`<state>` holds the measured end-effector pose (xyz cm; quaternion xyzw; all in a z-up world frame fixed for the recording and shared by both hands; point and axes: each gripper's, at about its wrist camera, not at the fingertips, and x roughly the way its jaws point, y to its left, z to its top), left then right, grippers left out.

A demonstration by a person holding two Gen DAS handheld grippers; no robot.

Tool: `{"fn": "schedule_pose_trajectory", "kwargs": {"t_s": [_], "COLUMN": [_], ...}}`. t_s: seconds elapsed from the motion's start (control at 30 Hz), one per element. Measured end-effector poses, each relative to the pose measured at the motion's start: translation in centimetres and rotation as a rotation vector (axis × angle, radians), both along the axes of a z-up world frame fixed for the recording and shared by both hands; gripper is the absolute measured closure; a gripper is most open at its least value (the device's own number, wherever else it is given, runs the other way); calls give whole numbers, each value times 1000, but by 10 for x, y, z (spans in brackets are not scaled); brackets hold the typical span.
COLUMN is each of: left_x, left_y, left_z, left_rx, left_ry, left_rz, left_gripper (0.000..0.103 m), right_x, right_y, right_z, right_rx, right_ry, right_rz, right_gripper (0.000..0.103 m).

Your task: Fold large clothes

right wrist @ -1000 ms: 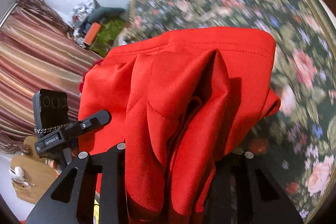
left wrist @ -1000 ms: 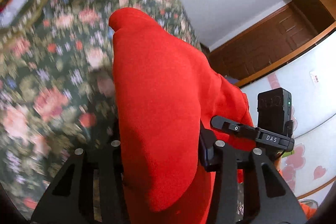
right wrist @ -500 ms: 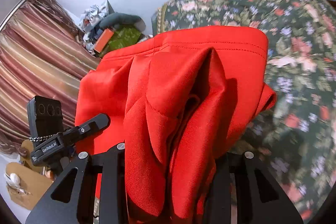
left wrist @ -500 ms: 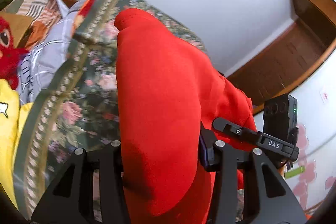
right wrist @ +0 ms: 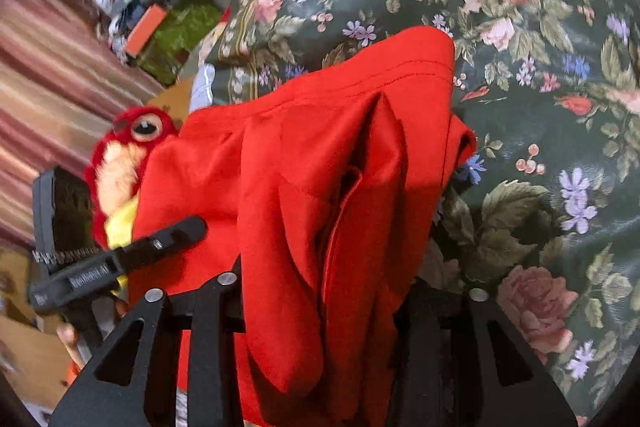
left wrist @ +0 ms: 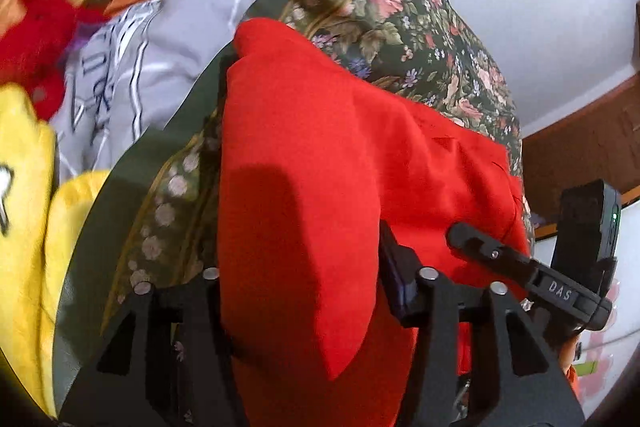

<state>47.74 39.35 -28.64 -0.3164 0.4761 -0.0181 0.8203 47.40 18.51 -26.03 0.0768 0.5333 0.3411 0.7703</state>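
Left gripper [left wrist: 304,307]: jaws have just been opening; a fold of the bright red fabric garment [left wrist: 320,167] sits between them.
Right gripper [right wrist: 320,311]: jaws also just opening, bunched red folds between.
Garment: stretched between both grippers, over the dark green floral bedspread [right wrist: 520,27].
Whether the pads press it: cannot tell.

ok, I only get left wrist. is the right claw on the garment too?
Observer: Yes. The right claw has the red garment bunched between its fingers. Its jaws have just been opening.
Operator: Which edge is it on?
Observer: A stitched hem runs across the top of the bunch.
Operator: Anything off to that side?
Observer: A striped curtain at the far left of the right wrist view.
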Motion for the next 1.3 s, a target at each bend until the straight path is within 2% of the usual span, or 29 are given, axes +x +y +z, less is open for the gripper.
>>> {"fn": "schedule_pose_trajectory", "kwargs": {"t_s": [0.03,0.07,0.1,0.13,0.27,0.37,0.5,0.6,0.67,0.73,0.87,1.07,1.2,1.3], "left_x": [-4,-6,-11,-15,-41,-60,-87,-98,-103,-111,-140,-204,-260,-304], "left_y": [1,0,-3,-7,-28,-40,-65,-72,-74,-80,-99,-132,-149,-165], "left_z": [-1,0,3,6,27,34,28,28,35,54,107,207,264,292], "left_rx": [-2,8,52,96,266,346,484,501,491,504,530,576,507,502], "left_ry": [-10,-9,1,5,-10,-13,17,48,55,41,-69,-284,-450,-554], "left_rz": [2,1,-5,-12,-70,-110,-170,-149,-123,-99,-94,-55,-31,3], "left_gripper": [44,39,37,34,26,18,16,16,16,17,17,17,17,17], "right_x": [-5,-6,-12,-17,-33,-47,-73,-93,-104,-116,-142,-208,-266,-308], "right_y": [1,2,1,-1,-20,-38,-47,-51,-58,-68,-85,-101,-115,-125], "right_z": [2,4,6,8,14,17,20,26,39,60,114,209,262,288], "right_rx": [-59,-113,-168,-207,-252,-260,-344,-392,-352,-280,-145,-11,75,140], "right_ry": [-32,-54,-86,-111,-127,-116,-204,-226,-228,-245,-286,-490,-636,-745], "right_rz": [13,23,40,56,63,56,107,108,95,54,-10,-33,-43,-52], "right_gripper": [56,46,39,36,29,27,27,27,27,27,27,27,27,27]}}
